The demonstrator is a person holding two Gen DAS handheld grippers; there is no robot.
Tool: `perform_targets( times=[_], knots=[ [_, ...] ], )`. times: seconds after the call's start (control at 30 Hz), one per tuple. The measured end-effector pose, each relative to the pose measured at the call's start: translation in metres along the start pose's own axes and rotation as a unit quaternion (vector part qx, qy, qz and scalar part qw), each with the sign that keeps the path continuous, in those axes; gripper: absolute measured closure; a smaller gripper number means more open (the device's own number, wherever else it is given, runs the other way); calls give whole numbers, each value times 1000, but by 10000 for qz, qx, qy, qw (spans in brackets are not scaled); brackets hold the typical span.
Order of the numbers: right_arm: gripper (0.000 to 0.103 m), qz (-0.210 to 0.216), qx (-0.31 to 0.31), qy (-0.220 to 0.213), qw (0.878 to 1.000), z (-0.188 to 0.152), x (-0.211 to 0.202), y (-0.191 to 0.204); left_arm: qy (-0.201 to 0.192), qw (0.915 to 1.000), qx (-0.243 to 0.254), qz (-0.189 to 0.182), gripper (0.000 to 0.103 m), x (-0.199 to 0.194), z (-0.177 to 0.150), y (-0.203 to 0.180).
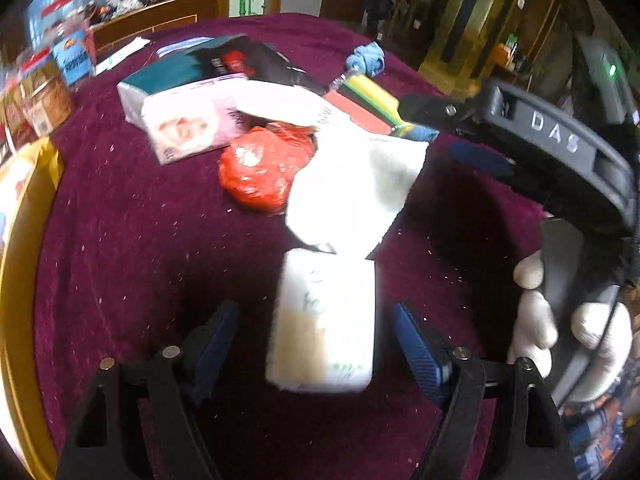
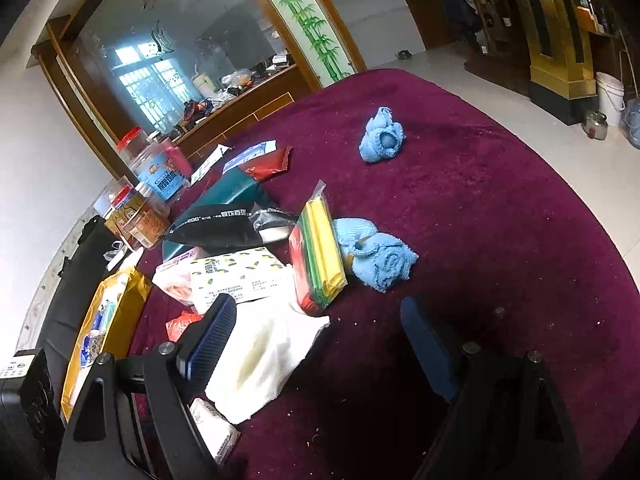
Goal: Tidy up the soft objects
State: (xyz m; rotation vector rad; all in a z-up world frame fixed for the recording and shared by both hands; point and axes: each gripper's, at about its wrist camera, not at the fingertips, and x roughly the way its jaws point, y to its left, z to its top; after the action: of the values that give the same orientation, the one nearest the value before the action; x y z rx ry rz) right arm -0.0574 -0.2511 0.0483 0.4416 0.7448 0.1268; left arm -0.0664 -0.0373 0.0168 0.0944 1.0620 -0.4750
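Note:
On the maroon tablecloth (image 1: 120,240) a small white tissue pack (image 1: 324,332) lies between the fingers of my left gripper (image 1: 316,340), which is open around it without touching. Beyond it lie a white cloth (image 1: 352,192), a red plastic bag (image 1: 260,168) and a pink tissue pack (image 1: 188,120). My right gripper (image 2: 316,332) is open and empty above the white cloth (image 2: 264,356). Two rolled blue towels (image 2: 380,256) (image 2: 380,140) lie on the cloth beyond it. A packet of coloured cloths (image 2: 320,252) stands beside the nearer towel.
A lemon-print tissue box (image 2: 240,276), a black packet (image 2: 224,224) and a teal box (image 2: 232,192) are piled at the left. Snack jars (image 2: 160,172) stand at the far left edge. A yellow bag (image 2: 108,320) sits at the left. The right gripper's body (image 1: 560,140) and gloved hand (image 1: 536,320) are close on the right.

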Motion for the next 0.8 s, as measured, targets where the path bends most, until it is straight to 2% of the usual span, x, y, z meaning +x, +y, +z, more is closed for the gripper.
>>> perform_targets(
  times=[0.07,0.1,0.13,0.17,0.2,0.23,0.33,0.43,0.63,0.7,0.8],
  knots=[
    [20,-37,5,0,10000,0,0,0,59,9998,138,103,10,5,2,-7],
    [20,-61,13,6,10000,-1,1,0,46,9995,261,199,10,9,3,-12],
    [20,-97,26,6,9999,-1,1,-1,-2,9988,366,315,15,11,3,-15],
    [20,-125,35,2,9999,-1,1,-1,-59,9978,485,451,23,14,3,-18],
    [20,-150,44,-6,9999,-2,0,-2,-203,9971,548,483,50,12,0,-17],
    [20,-172,52,-13,9998,-2,0,-2,-337,9967,568,479,58,7,-2,-14],
    [20,-229,56,29,9997,-2,2,-2,-446,9977,411,304,58,-8,-5,1],
    [20,-269,22,65,9996,-3,3,-2,-715,9971,261,69,58,-35,-15,22],
    [20,-345,-316,208,9987,-6,10,13,-1094,9907,-529,-604,58,-77,-28,66],
    [20,-424,-433,345,9976,-9,14,21,-1183,9880,-684,-719,58,-86,-32,74],
    [20,-261,-477,772,9955,-17,27,36,-1272,9847,-874,-812,58,-92,-38,90]
  ],
)
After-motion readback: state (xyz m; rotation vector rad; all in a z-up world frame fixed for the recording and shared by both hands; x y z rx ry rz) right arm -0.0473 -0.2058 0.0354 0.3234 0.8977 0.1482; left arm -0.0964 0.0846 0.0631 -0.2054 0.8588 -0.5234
